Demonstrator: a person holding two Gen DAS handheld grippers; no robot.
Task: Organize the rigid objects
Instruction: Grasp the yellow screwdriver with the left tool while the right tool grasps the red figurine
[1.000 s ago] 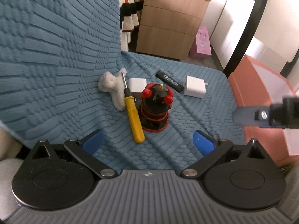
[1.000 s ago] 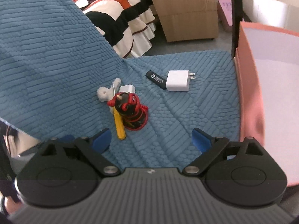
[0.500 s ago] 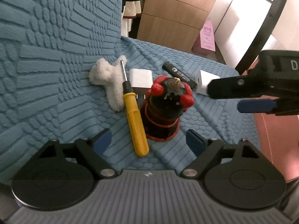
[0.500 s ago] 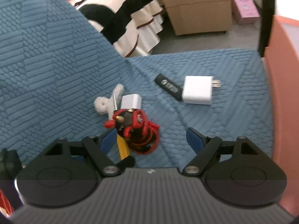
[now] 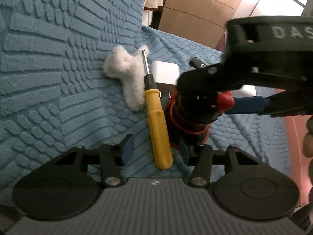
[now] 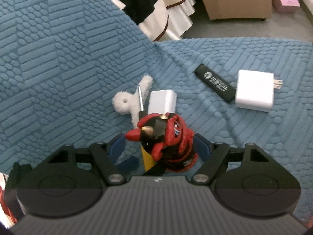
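A yellow-handled screwdriver (image 5: 157, 123) lies on the blue textured cover, its handle end between the fingers of my left gripper (image 5: 155, 149), whose jaws stand open on either side of it. Beside it stands a black and red figurine (image 6: 166, 135). My right gripper (image 6: 158, 146) reaches over the figurine with a blue finger on each side, jaws open around it; whether the pads touch it I cannot tell. In the left wrist view the right gripper's black body (image 5: 254, 66) hides the figurine's top (image 5: 192, 117).
A white fluffy piece (image 5: 127, 76) and a small white charger (image 6: 162, 101) lie just behind the screwdriver. A black stick (image 6: 215, 83) and a larger white plug adapter (image 6: 254, 93) lie further right. An orange-pink bin edge (image 5: 297, 137) is at the right.
Both grippers have moved in closer. The left jaws have narrowed around the screwdriver handle. The right gripper has come down over the figurine and narrowed around it.
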